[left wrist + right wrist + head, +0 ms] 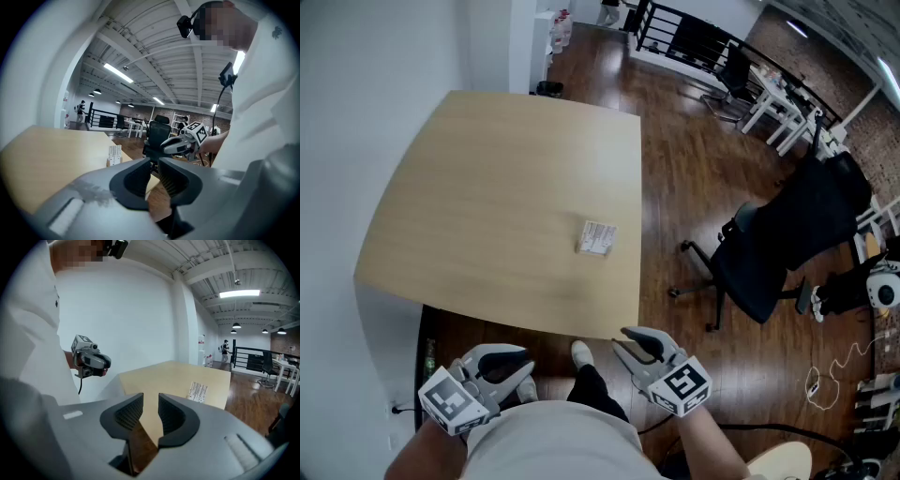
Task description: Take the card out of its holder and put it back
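A small holder with a white printed card stands on the light wood table, toward its right side. Both grippers hang at my body, short of the table's near edge and well away from the card. My left gripper and right gripper each have their jaws a little apart with nothing between them. In the left gripper view the card holder is past the jaws, with the right gripper beyond. In the right gripper view the card lies beyond the jaws.
A white wall runs along the table's left side. A black office chair stands on the wood floor to the right of the table. White desks and a black railing are far behind. My shoe shows below the table edge.
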`<state>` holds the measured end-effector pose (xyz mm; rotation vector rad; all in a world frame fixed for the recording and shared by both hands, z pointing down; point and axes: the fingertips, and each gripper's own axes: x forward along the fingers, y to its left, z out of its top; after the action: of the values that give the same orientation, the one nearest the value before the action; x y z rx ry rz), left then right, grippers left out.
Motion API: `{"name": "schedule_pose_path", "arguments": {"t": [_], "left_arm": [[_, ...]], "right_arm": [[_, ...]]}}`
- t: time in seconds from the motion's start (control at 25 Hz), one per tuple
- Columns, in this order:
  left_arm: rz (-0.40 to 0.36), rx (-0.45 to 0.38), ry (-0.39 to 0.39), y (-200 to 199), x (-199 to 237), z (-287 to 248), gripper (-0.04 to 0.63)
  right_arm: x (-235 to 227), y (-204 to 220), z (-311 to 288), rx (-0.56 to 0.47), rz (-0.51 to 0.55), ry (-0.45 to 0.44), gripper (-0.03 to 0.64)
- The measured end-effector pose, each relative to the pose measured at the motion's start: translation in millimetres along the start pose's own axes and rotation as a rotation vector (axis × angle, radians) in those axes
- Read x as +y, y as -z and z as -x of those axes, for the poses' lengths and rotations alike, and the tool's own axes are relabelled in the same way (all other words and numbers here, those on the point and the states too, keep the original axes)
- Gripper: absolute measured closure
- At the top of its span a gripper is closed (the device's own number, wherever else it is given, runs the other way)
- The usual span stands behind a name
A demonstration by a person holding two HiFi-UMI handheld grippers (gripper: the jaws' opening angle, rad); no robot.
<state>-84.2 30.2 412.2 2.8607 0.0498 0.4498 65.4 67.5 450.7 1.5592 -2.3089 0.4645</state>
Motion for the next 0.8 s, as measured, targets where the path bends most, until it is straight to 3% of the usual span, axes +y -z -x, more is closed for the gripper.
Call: {"name": "schedule_pose_path", "arguments": {"t": [0.44,0.8], "left_arm": [[0.052,-0.081,-0.236,-51.6,53.4,-58.5,0.538],[0.141,-0.086,-0.436,-53.4,59.9,-58.8,0.538]], "right_arm": [[-179.5,-10.5,-78.4,0.029,0.13,-0.101,0.503],[-252.4,16.0,-159.0,0.114,0.137,-0.231,0.486]]}}
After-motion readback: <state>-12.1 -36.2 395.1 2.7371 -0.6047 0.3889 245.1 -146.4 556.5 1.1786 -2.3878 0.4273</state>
